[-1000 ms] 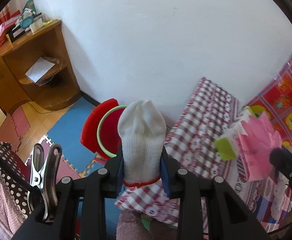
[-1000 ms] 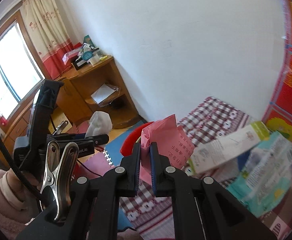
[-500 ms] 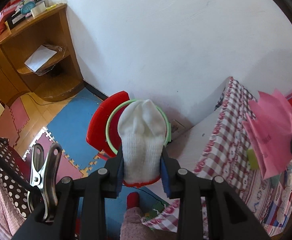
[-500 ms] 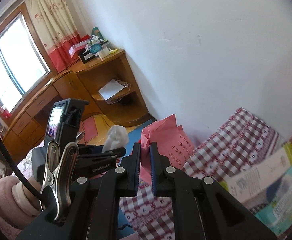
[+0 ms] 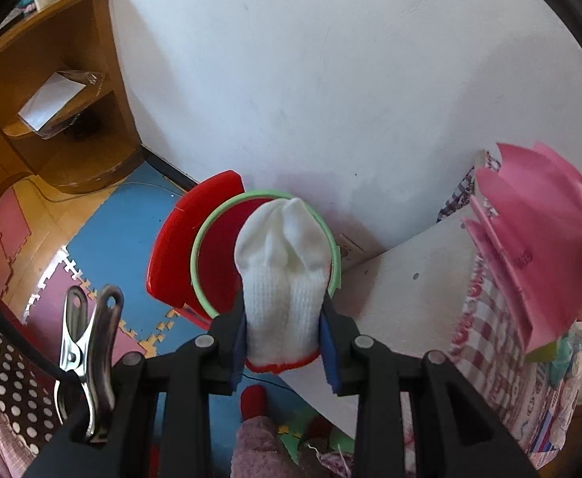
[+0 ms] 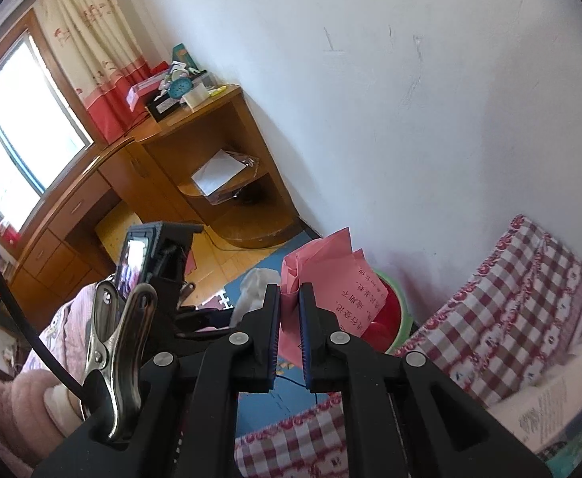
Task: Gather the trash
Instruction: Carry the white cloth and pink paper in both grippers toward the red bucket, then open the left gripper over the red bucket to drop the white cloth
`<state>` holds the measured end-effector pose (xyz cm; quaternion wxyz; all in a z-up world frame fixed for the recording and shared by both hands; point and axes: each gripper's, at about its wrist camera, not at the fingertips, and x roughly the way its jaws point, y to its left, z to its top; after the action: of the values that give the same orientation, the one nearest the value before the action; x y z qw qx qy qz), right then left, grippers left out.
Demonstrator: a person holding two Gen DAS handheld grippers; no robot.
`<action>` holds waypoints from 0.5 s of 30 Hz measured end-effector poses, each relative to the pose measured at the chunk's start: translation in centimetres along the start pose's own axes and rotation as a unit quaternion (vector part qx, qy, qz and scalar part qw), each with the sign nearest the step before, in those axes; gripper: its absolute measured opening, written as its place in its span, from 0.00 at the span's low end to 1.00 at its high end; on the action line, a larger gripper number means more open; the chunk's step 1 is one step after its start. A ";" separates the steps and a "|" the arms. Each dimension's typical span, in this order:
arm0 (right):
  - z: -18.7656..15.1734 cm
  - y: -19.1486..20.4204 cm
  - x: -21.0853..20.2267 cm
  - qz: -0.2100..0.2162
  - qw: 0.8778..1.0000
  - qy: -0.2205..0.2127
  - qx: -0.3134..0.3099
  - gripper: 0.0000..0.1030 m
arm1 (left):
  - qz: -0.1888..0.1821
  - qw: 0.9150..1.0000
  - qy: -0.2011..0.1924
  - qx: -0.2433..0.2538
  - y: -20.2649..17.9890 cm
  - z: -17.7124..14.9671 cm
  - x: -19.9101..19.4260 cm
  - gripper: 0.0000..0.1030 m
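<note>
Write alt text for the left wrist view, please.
The left gripper holds a white knitted glove above a red bin with a green rim on the floor by a white wall. Pink paper shows at right.

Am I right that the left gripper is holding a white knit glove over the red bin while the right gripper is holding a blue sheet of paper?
Not quite. The paper in the right gripper is pink, not blue; the right wrist view shows the pink paper clamped between its fingers. The rest holds: the left gripper grips the white knit glove above the red bin.
</note>
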<state>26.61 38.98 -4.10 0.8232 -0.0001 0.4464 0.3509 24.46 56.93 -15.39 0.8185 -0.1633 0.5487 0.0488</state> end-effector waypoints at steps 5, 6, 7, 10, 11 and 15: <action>0.6 -0.2 2.0 -0.008 1.000 0.009 0.002 0.10 | -0.002 1.000 0.011 0.004 0.7 0.7 3.0 0.31; 0.6 -0.2 2.4 -0.010 1.000 0.010 0.002 0.10 | -0.003 1.000 0.015 0.005 0.8 0.8 3.7 0.31; 0.7 -0.2 2.7 -0.012 1.000 0.012 0.002 0.10 | -0.003 1.000 0.020 0.006 0.9 0.7 4.2 0.31; 1.0 -0.3 3.7 -0.013 1.000 0.017 0.007 0.10 | -0.003 1.000 0.028 0.011 1.2 0.9 6.0 0.31; 1.1 -0.3 4.0 -0.014 1.000 0.019 0.007 0.10 | 0.000 0.999 0.029 0.016 1.3 0.9 6.7 0.31; 1.3 -0.3 5.0 -0.019 0.999 0.025 0.010 0.10 | -0.002 0.999 0.035 0.018 1.6 1.1 8.5 0.32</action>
<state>29.51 42.04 -7.05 0.8181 -0.0090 0.4705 0.3307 28.36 57.99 -23.17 0.8018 -0.1510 0.5773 0.0320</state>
